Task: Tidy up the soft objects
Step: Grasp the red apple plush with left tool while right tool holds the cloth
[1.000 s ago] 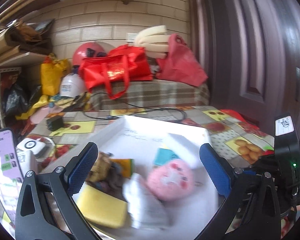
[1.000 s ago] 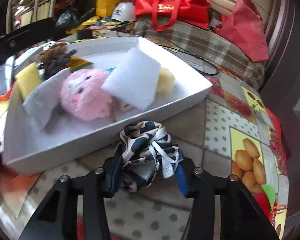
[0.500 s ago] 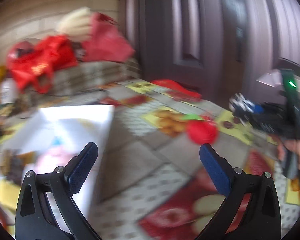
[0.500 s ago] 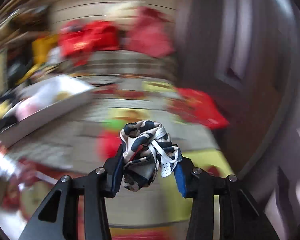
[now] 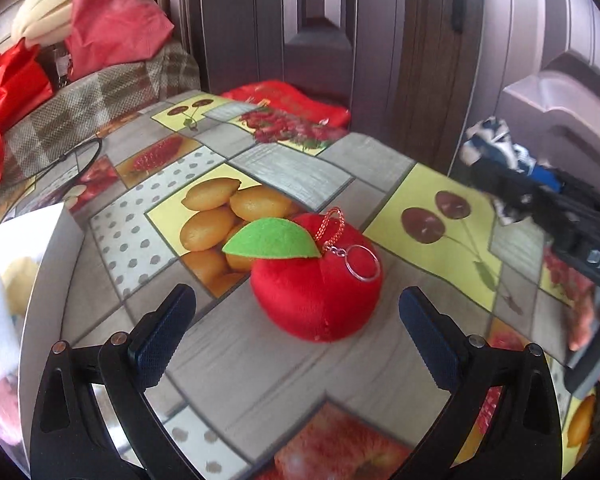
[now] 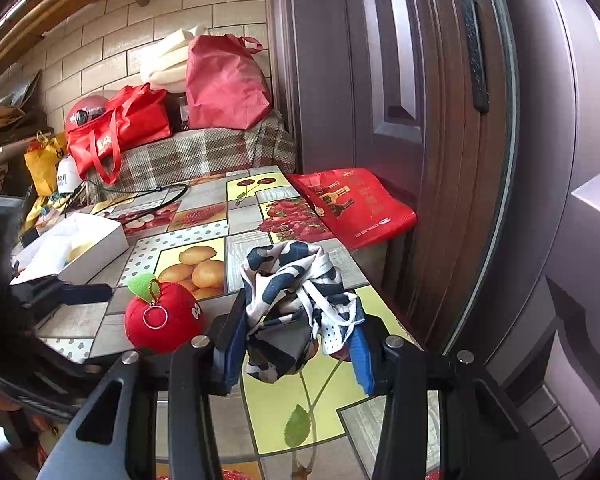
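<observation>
Left gripper (image 5: 296,332): fingers wide, facing the plush apple (image 5: 316,276) on the tabletop (image 5: 260,364).
Right gripper (image 6: 296,344): clamped on a patterned cloth bundle (image 6: 296,300), held aloft.
Progress: white box (image 6: 96,248) already holds soft items; apple and cloth remain.
Writing: only "DAS" on the right gripper's body is legible.

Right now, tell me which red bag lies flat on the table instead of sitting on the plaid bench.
The flat red gift bag printed with bottles, at the table's edge by the door. The other two red bags stand on the plaid-covered bench.
</observation>
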